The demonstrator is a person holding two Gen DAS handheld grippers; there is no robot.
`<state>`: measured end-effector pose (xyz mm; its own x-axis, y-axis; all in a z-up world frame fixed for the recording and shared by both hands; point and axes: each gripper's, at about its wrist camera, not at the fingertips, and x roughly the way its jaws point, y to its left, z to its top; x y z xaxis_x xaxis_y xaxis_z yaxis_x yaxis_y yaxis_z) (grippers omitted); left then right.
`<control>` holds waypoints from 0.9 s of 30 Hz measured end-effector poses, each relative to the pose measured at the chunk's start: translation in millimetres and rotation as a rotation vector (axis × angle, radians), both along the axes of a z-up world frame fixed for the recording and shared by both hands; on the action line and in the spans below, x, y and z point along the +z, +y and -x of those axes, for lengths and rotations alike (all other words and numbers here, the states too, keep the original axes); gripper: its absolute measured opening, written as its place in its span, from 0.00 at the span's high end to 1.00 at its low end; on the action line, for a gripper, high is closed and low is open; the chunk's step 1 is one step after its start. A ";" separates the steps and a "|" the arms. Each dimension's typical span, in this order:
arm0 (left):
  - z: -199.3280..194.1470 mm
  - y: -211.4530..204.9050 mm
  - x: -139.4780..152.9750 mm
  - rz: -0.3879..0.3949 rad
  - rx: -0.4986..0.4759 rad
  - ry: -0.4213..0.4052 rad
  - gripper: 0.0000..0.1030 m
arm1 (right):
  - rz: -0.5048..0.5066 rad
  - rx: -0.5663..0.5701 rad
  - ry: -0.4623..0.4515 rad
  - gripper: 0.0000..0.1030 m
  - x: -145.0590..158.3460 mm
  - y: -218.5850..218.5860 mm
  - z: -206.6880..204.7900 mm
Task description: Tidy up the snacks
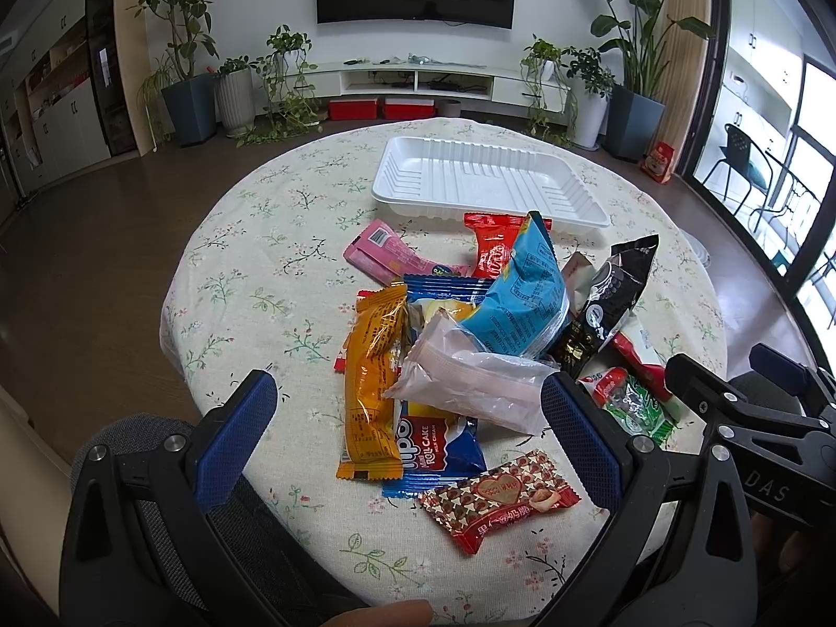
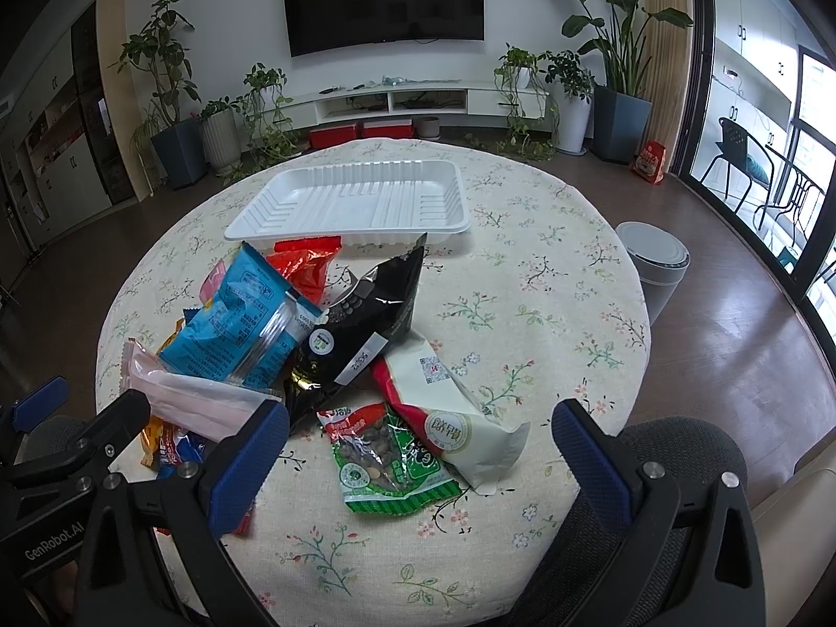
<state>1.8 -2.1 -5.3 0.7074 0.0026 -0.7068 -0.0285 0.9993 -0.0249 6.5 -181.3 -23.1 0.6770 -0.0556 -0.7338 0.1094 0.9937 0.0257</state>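
Note:
A heap of snack packets lies on the round floral table [image 1: 251, 261]. It includes an orange bar [image 1: 372, 376], a pale pink packet [image 1: 470, 384], a light blue bag [image 1: 522, 298], a black bag [image 1: 606, 303] and a red heart-print packet [image 1: 501, 499]. Behind the heap sits a white tray [image 1: 486, 177], with nothing in it. My left gripper [image 1: 410, 433] hangs open above the near side of the heap, holding nothing. My right gripper [image 2: 420, 449] is open too, over a green packet [image 2: 389, 462] and a white packet [image 2: 449, 413]. The white tray [image 2: 355, 198] also shows further back.
A grey chair back [image 1: 130, 449] lies under the near table edge. A grey bin [image 2: 655, 266] stands on the floor right of the table. Potted plants, a TV shelf and red boxes line the far wall. The table's right half [image 2: 548, 303] carries no packets.

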 end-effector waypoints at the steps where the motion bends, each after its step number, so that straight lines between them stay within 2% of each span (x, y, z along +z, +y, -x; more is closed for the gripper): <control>1: 0.3 0.4 -0.4 0.000 0.000 0.000 0.00 | 0.000 0.000 0.000 0.00 0.0 0.0 0.0; 16: 1.6 1.0 -3.8 -0.008 0.001 -0.001 0.00 | -0.003 0.000 0.004 0.00 -3.0 1.4 -0.2; 20: 6.6 11.1 -2.3 -0.021 -0.012 -0.044 0.00 | 0.006 0.001 0.008 0.00 -4.9 3.1 0.9; 22: 7.1 25.8 2.4 0.025 -0.024 -0.060 0.00 | 0.008 0.010 0.003 0.00 -5.0 1.3 2.4; 24: 9.2 52.8 10.5 0.126 -0.049 -0.086 0.00 | 0.000 0.029 -0.017 0.00 0.2 -1.9 6.2; 26: 10.0 69.3 17.2 0.142 -0.078 -0.108 0.00 | -0.022 0.047 -0.032 0.00 8.2 -10.3 8.9; 27: 12.7 72.6 19.5 0.115 -0.087 -0.121 0.00 | -0.030 0.054 -0.040 0.00 11.5 -14.3 9.6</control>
